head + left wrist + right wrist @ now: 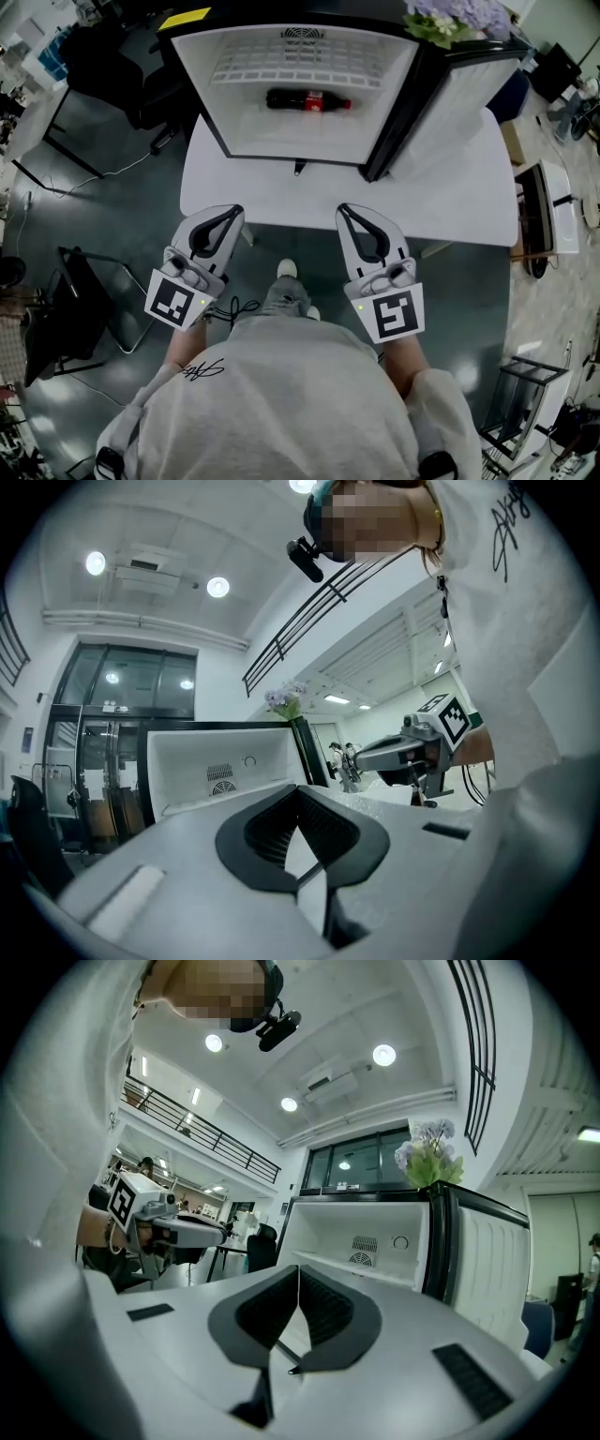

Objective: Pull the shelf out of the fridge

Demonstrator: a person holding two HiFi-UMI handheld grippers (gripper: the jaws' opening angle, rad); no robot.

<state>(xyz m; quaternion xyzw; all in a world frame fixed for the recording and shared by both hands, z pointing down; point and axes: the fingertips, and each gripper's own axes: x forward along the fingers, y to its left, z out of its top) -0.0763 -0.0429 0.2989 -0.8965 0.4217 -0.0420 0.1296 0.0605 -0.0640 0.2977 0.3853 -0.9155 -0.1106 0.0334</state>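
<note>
I hold my left gripper (231,214) and right gripper (346,210) level and side by side at the near edge of the white table (450,192). Both are clenched on nothing and point at the open fridge (199,86), well short of it. The white wire shelf (295,64) sits fully inside, above a cola bottle (307,99) lying on its side.

- A white tabletop (450,187) stands on a dark, glossy grey floor (112,216).
- Round lights (95,562) shine from the white ceiling (169,517).
- A dark-railed balcony (309,621) runs along a white wall.
- Tall, dark-framed glass panes (122,686) stand behind.
- A black office chair (261,1247) stands beside the tabletop.
</note>
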